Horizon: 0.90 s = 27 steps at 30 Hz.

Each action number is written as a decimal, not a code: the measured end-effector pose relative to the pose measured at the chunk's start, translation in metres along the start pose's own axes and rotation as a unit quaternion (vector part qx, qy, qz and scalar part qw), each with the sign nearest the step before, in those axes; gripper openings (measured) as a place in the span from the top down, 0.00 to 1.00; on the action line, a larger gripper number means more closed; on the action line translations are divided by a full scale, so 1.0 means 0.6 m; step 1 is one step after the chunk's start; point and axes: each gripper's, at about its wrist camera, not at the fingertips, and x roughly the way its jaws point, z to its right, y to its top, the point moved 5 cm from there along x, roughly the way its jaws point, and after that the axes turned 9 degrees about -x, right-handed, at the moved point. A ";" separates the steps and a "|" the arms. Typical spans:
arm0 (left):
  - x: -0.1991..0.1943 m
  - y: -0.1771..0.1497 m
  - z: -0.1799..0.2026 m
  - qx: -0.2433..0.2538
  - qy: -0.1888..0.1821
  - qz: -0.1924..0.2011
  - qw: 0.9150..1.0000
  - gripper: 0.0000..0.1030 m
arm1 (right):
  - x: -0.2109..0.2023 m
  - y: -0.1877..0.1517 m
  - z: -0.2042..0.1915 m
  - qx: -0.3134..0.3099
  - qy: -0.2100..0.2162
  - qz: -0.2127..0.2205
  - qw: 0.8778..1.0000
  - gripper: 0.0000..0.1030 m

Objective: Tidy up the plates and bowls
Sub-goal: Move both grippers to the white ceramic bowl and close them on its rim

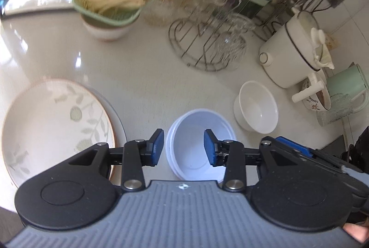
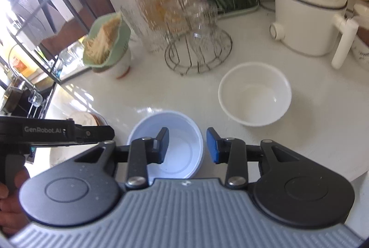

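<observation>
Blue bowl (image 1: 196,146) on counter (image 1: 143,77), both claws parted above.

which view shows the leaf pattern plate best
The left wrist view: the leaf pattern plate fills the lower left with most of its face and rim visible, only its near edge hidden by the tongs. In the right wrist view just a sliver peeks out behind the left gripper.

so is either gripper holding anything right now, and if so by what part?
Nothing is held. The left gripper and right gripper both hang open over the pale blue bowl, pads clear of it.
</observation>
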 end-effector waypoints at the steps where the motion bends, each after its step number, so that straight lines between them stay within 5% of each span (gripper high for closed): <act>1: -0.004 0.002 0.001 0.004 0.004 0.003 1.000 0.57 | -0.008 0.002 -0.001 0.000 -0.002 0.007 1.000 0.62; 27: -0.111 -0.017 0.129 0.090 -0.076 0.036 0.992 0.57 | -0.174 0.003 0.016 0.021 -0.088 0.134 0.987 0.62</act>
